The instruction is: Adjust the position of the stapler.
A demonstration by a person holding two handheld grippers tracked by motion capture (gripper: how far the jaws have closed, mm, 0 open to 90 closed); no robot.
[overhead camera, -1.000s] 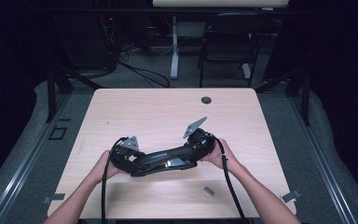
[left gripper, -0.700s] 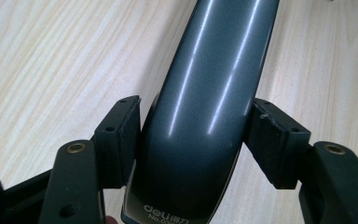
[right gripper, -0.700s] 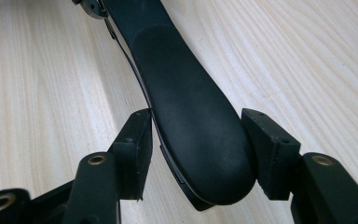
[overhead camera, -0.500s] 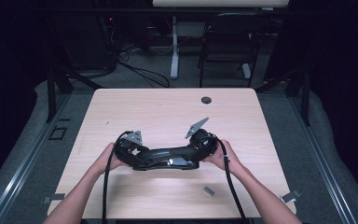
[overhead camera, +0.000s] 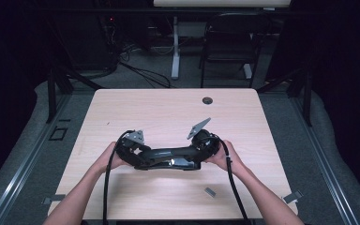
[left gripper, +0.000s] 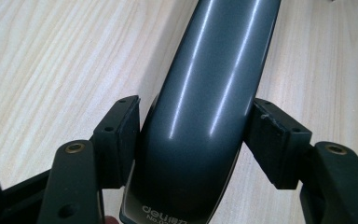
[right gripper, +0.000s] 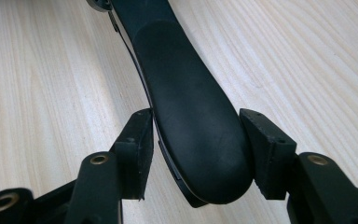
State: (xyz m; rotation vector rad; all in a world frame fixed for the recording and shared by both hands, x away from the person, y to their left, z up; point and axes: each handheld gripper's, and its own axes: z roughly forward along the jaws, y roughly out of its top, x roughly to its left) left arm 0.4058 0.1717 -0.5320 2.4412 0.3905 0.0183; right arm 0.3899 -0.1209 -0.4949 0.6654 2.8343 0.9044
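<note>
- Here, at the left of the high view, the person's left hand [overhead camera: 112, 157] brings the left gripper [overhead camera: 138, 154] in level over the wooden table [overhead camera: 168, 112], aimed toward the middle, with its grey three-cornered plate on top and its cable trailing back along the forearm.
- Seen in the left gripper view, that gripper has a glossy dark grey stapler [left gripper: 205, 116] between its pads [left gripper: 121, 135]. The jaws stand about half open, and both pads press on the flanks of the stapler's rounded end, which carries small pale lettering.
- Across the middle of the high view the stapler [overhead camera: 171, 157] lies long and dark, running from one gripper to the other, over the near half of the table.
- Near the table's front edge, just right of the middle, a small grey block [overhead camera: 210, 191] lies by itself, apart from the stapler.
- At the right, the right hand [overhead camera: 222, 157] points the right gripper [overhead camera: 198, 151] inward at the stapler's other end.
- From the right gripper view, a matte black rounded end of the stapler [right gripper: 191, 116] sits between the pads [right gripper: 265, 149]. The jaws have been closing a little and stand roughly half open; the pads lie against its sides.
- Farther back, near the table's far edge, there is a dark round hole [overhead camera: 207, 100].
</note>
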